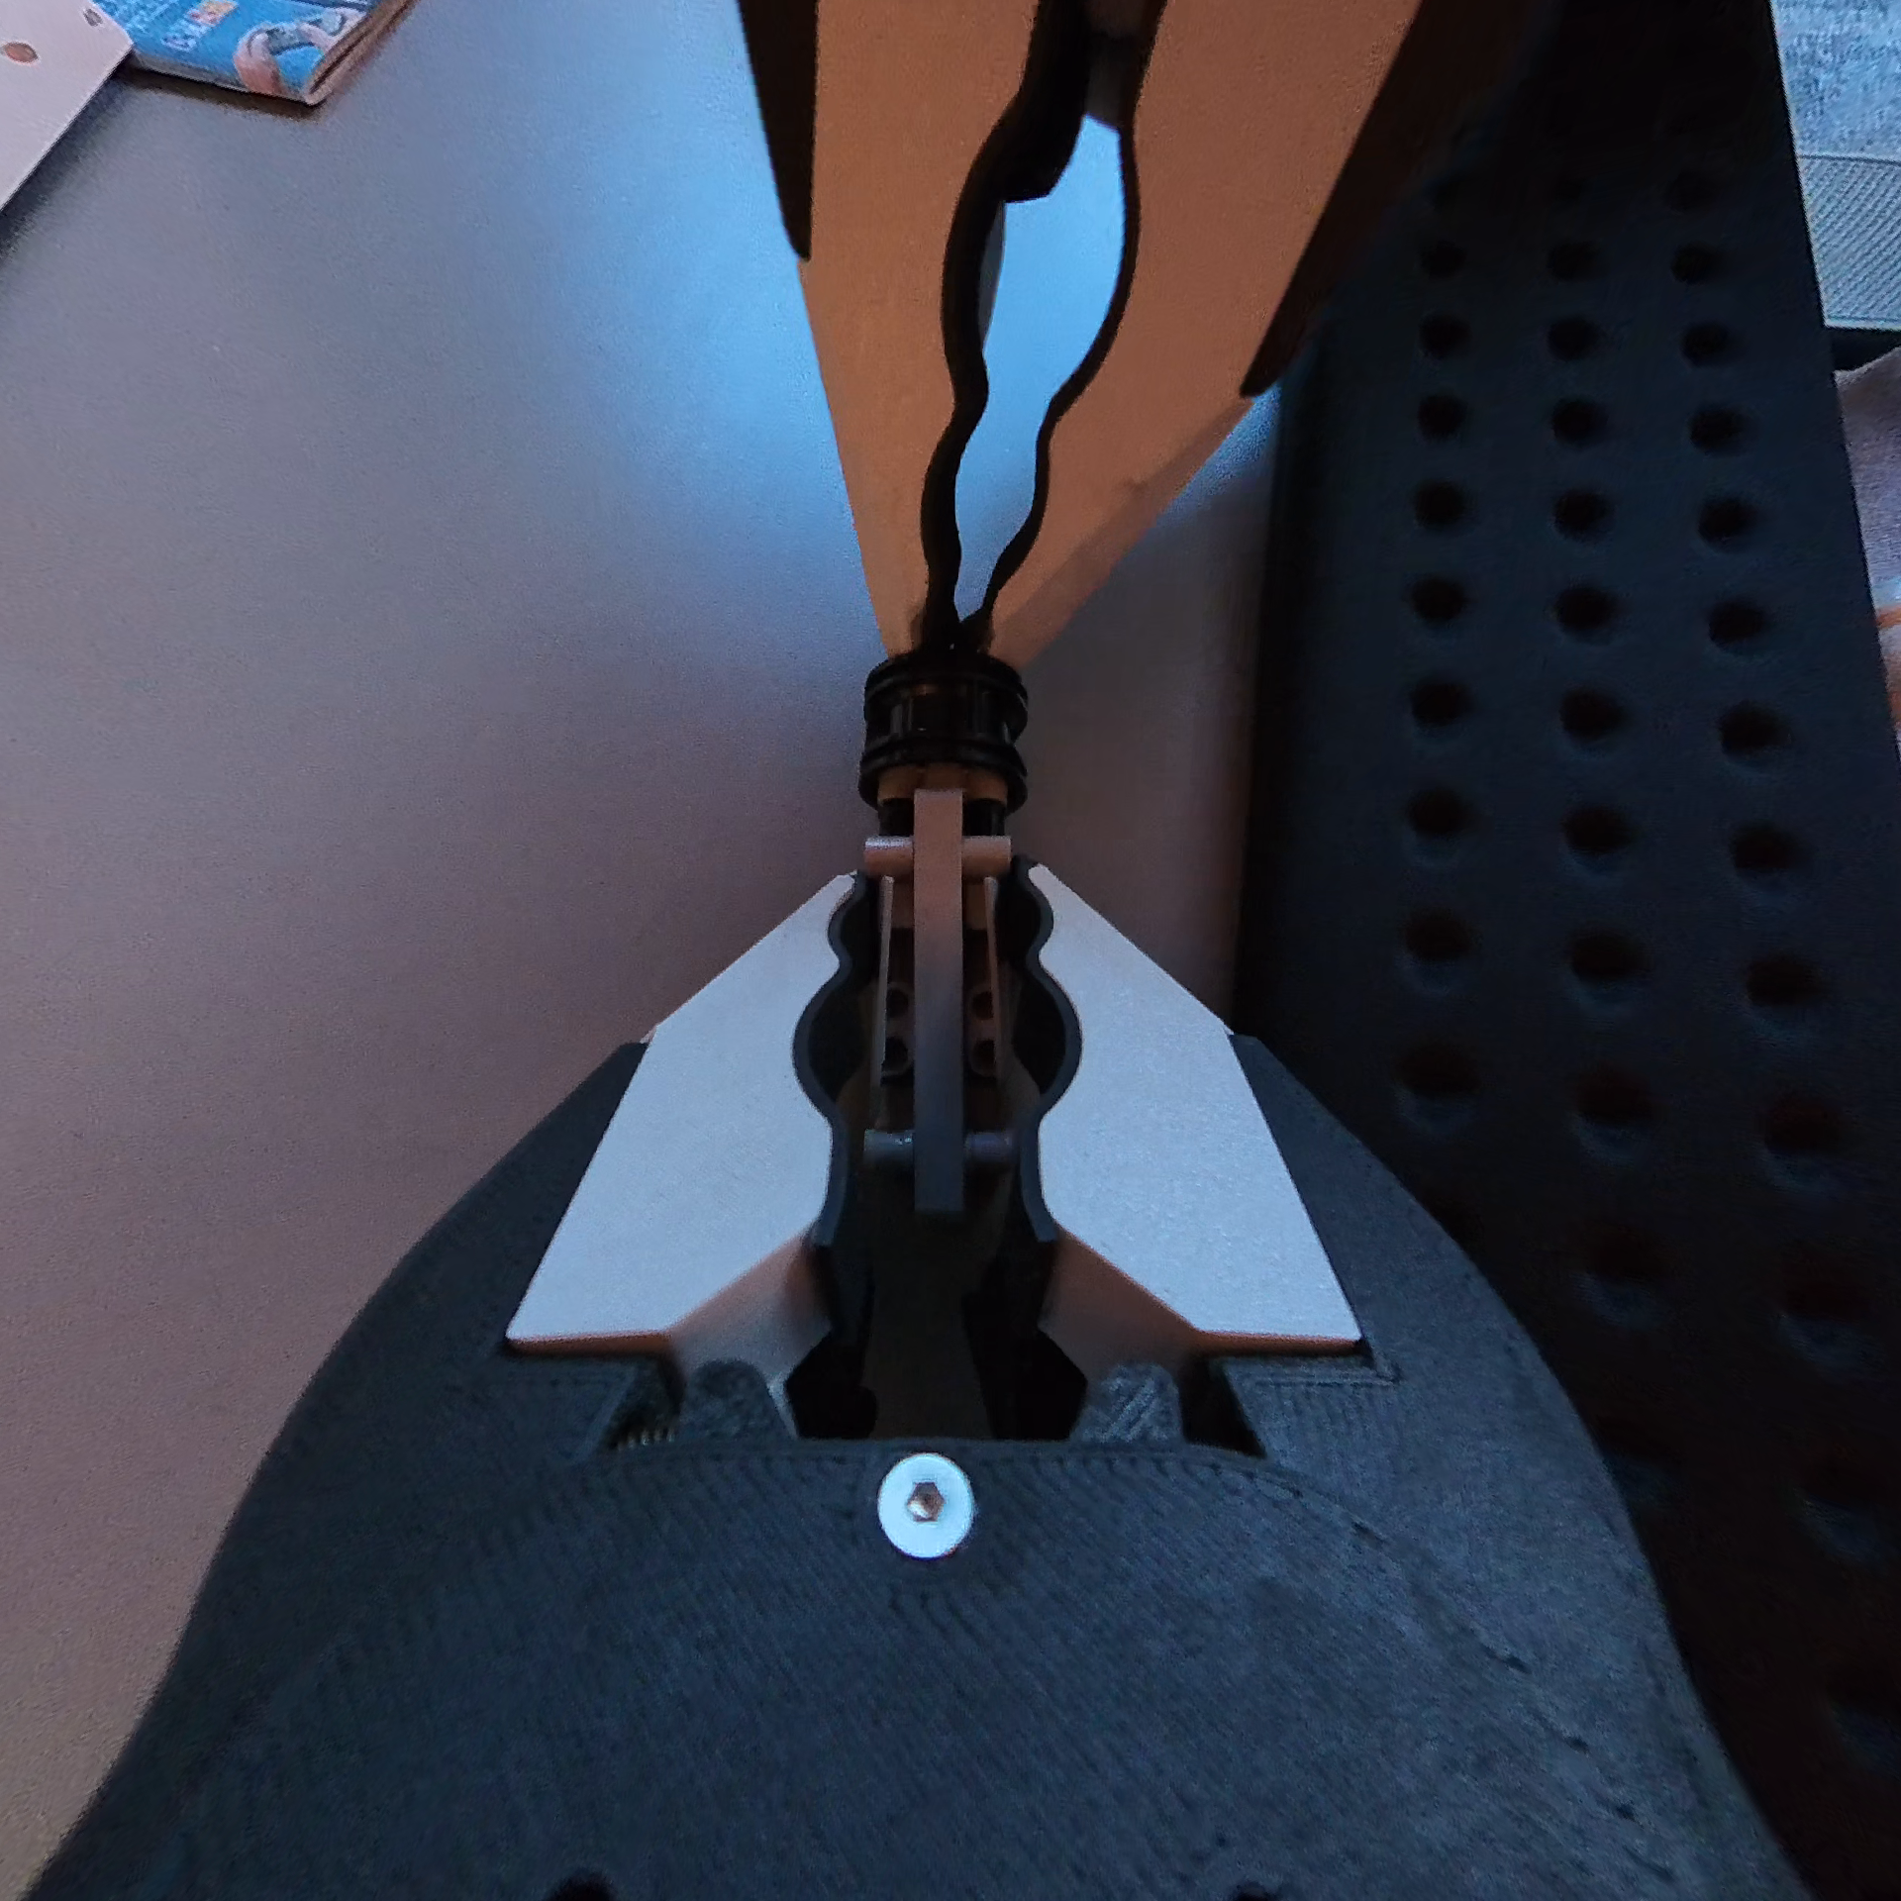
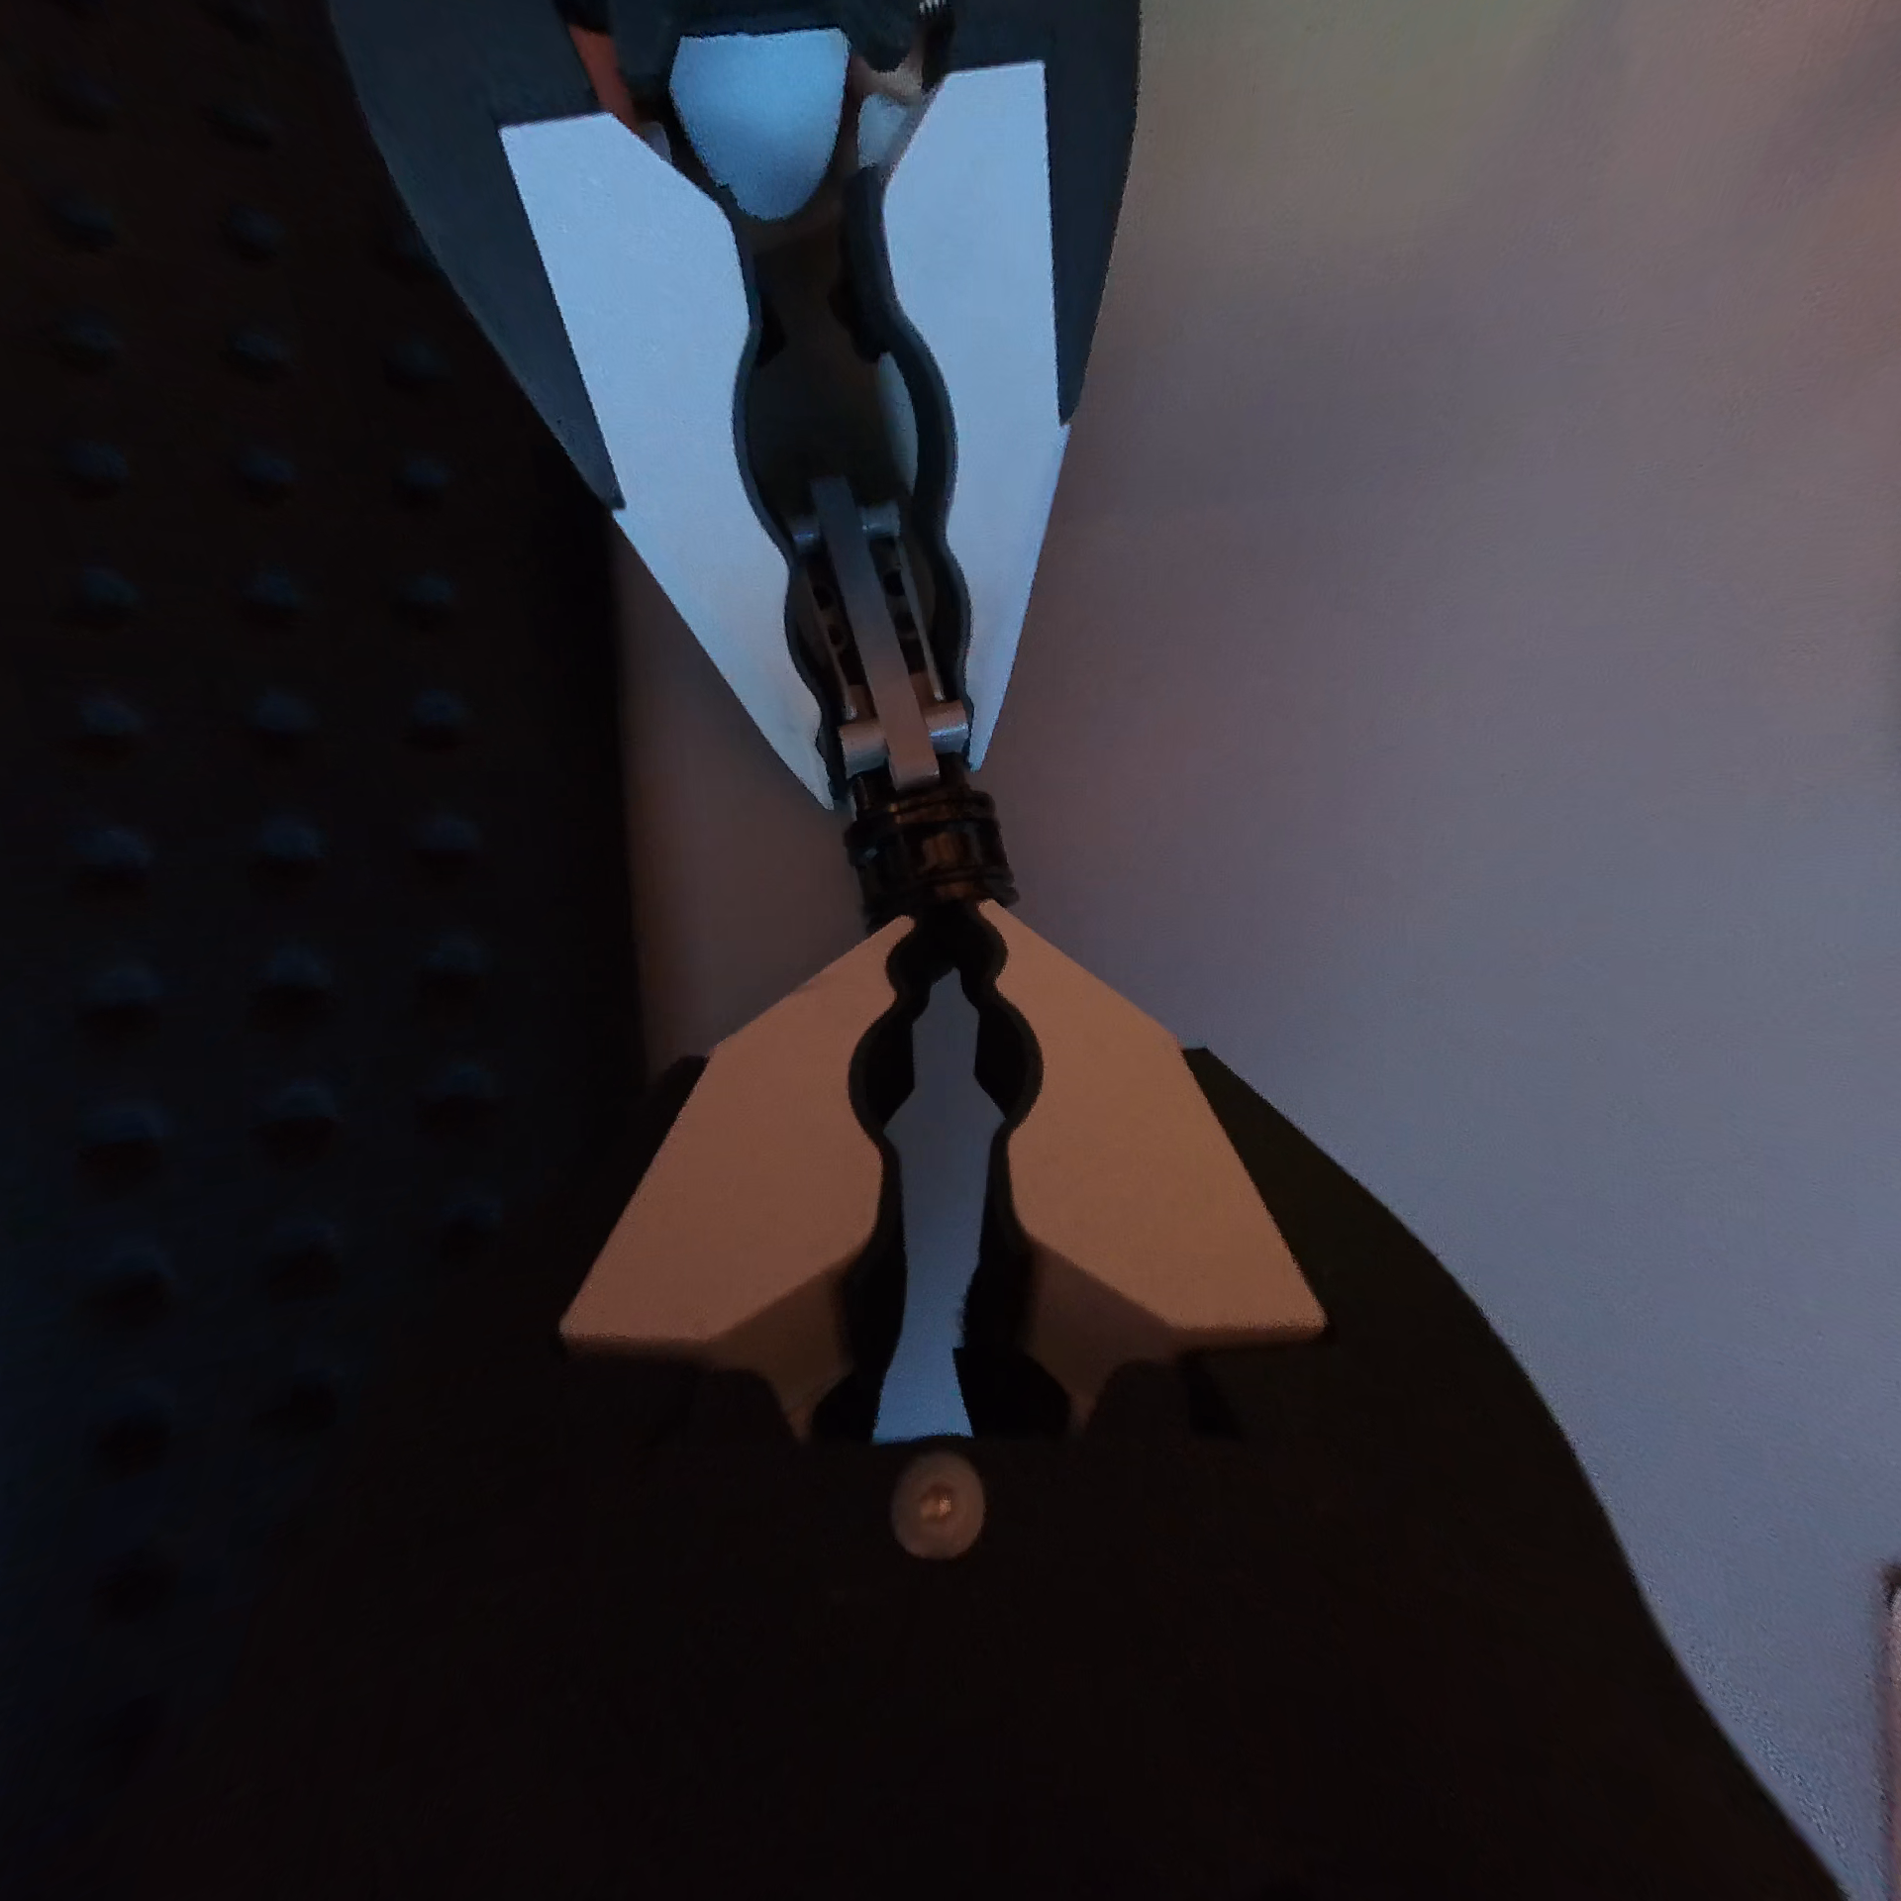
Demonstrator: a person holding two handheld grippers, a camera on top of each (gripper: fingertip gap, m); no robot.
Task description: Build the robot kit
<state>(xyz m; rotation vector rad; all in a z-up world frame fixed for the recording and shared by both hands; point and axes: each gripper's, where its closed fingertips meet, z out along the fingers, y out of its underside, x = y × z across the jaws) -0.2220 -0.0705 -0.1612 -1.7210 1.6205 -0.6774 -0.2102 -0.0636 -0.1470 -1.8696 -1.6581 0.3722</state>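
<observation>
Over pale table (image 1: 360, 720), beside dark perforated panel (image 1: 1605, 720): left gripper (image 1: 941, 1029), fingers clamped on grey linkage piece (image 1: 938, 1008); right gripper (image 2: 946, 926), fingers pinched together on its black ringed end (image 2: 931, 846). Grippers tip-to-tip, opposed. Risk, judged: uneven pulling or twisting could slip either grip, dropping piece.
</observation>
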